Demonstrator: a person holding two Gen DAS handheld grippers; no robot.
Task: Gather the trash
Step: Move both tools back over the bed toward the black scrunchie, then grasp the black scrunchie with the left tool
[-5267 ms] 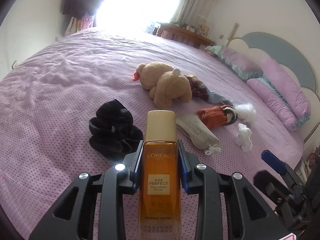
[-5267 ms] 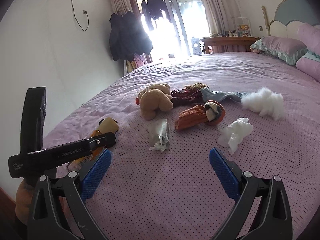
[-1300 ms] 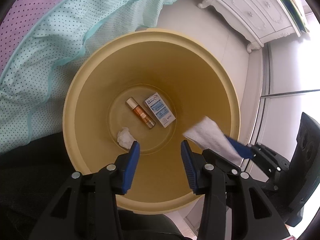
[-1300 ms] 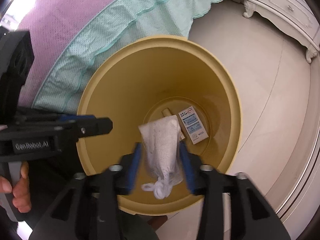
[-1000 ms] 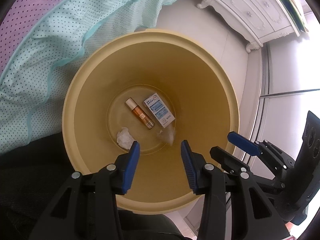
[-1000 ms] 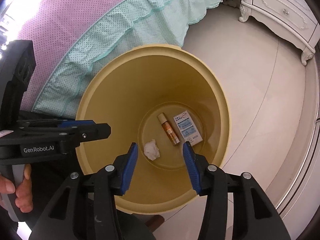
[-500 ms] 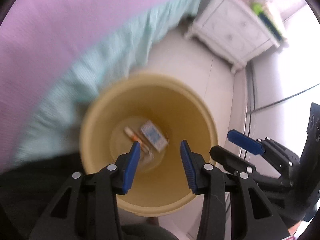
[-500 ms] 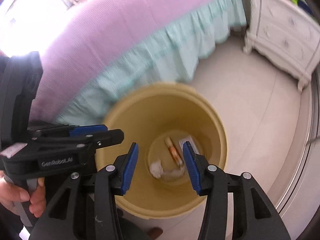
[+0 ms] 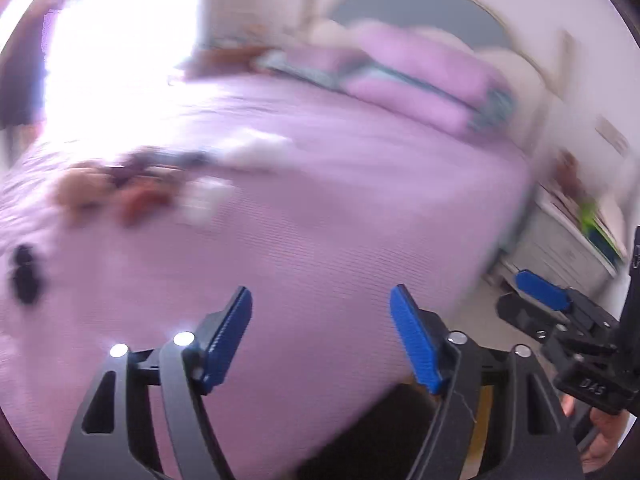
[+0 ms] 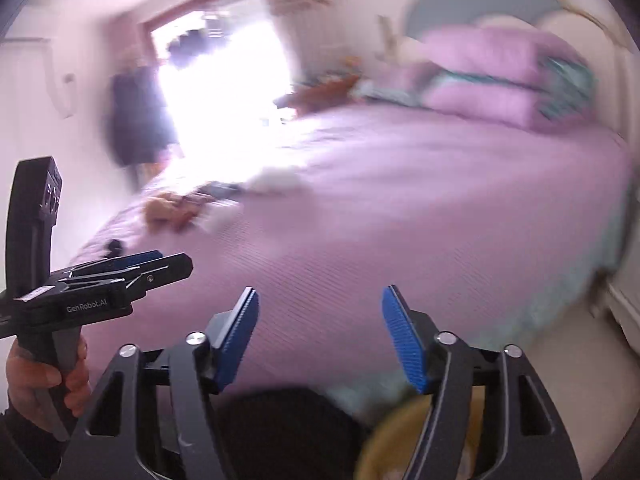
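Both views are blurred by motion. My left gripper (image 9: 320,294) hangs over the purple bed (image 9: 340,208), its jaws opening with nothing between them. My right gripper (image 10: 320,294) does the same beside it, also empty. On the far side of the bed lie a crumpled white tissue (image 9: 208,198), a white fluffy tuft (image 9: 256,148), a brown teddy bear (image 9: 76,196), an orange-red doll (image 9: 140,200) and a black scrunchie (image 9: 24,272). The yellow bin's rim (image 10: 380,440) shows low in the right wrist view, behind the right finger.
Purple pillows (image 9: 420,80) lean on the blue-grey headboard (image 9: 420,12). A white dresser (image 9: 560,244) stands right of the bed. A bright window (image 10: 224,88) glares at the back. A hand (image 10: 44,380) grips the left tool, and dark clothing (image 10: 288,432) fills the bottom.
Both cameras have swung up from the inside of the yellow bin to the bed. Both pairs of jaws stand wider than before. The pale pouch dropped into the bin earlier.
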